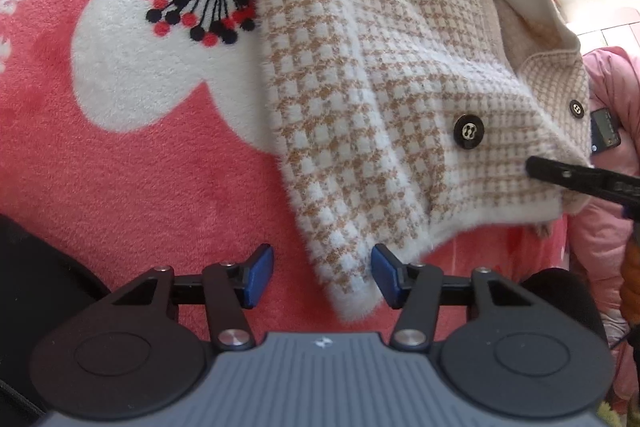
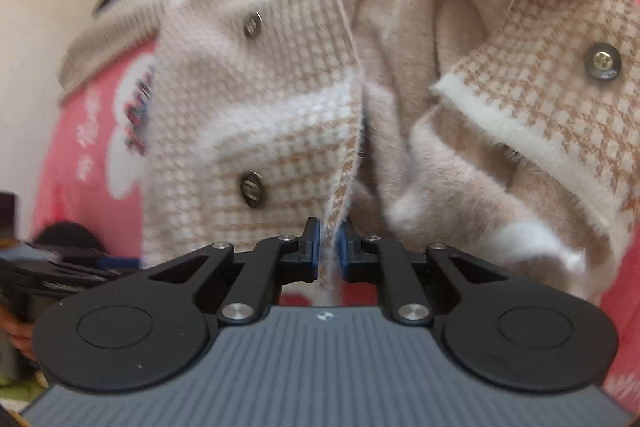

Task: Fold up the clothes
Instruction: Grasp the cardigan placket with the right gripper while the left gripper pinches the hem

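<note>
The left gripper [image 1: 322, 277] stood wide open at lower centre, the cardigan [image 1: 380, 75] hem corner lying between its pads, nearer the right one. The garment ran up and right across the pink blanket [image 1: 120, 167]. The right gripper [image 2: 329, 247] was clamped narrowly on the cardigan's front edge, lower centre.

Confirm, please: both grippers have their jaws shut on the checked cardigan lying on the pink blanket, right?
Not quite. Only the right gripper is shut on the cardigan; the left wrist view shows the left gripper with its jaws open, gripping nothing, over the blanket.
</note>
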The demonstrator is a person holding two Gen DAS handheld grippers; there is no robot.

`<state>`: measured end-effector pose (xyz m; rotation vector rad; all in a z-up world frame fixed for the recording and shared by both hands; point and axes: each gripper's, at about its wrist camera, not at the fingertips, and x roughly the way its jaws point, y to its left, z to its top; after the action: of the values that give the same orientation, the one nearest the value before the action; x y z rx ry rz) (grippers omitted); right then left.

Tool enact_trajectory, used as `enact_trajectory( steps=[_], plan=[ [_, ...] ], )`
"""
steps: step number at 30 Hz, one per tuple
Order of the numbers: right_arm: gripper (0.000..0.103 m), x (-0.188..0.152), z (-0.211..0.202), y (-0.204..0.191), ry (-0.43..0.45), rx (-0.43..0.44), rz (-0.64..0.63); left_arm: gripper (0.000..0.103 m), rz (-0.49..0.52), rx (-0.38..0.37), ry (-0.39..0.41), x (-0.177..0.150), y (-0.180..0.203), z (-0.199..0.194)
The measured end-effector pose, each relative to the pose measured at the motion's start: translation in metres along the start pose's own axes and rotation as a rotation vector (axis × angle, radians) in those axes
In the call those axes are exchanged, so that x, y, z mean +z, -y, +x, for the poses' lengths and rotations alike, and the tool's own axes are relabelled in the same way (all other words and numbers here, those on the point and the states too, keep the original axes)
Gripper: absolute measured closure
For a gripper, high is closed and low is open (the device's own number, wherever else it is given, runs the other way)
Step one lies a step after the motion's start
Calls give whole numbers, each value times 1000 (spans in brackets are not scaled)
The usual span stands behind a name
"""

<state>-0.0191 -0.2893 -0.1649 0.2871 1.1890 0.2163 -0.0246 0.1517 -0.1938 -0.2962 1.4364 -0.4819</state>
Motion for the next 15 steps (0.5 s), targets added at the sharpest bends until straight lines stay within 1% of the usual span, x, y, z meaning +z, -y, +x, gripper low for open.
enact_trajectory(
  steps=[1,3,4,5,7,9,11,13,15],
  plan=[
    [93,0,-2,2,14,21,29,57,-4,4,-2,1,0,1],
    [93,0,-6,10,31,52,84,60,-17,11,-2,3,1,2],
    [93,1,-3,12,37,52,101,66,-23,14,4,3,2,3],
    [93,2,-2,13,43,53,117,80,-29,17,9,3,2,3],
    [93,4,2,14,50,62,135,96,-51,22,23,4,3,2],
    [96,5,6,13,46,55,144,98,-44,27,37,3,7,-9],
    [97,5,1,9,54,76,133,99,-26,29,48,3,11,-26],
    [98,4,-8,3,54,119,119,99,-17,22,50,4,10,-51],
    [98,2,-15,-3,35,196,134,99,6,59,65,7,6,-75]
  ],
)
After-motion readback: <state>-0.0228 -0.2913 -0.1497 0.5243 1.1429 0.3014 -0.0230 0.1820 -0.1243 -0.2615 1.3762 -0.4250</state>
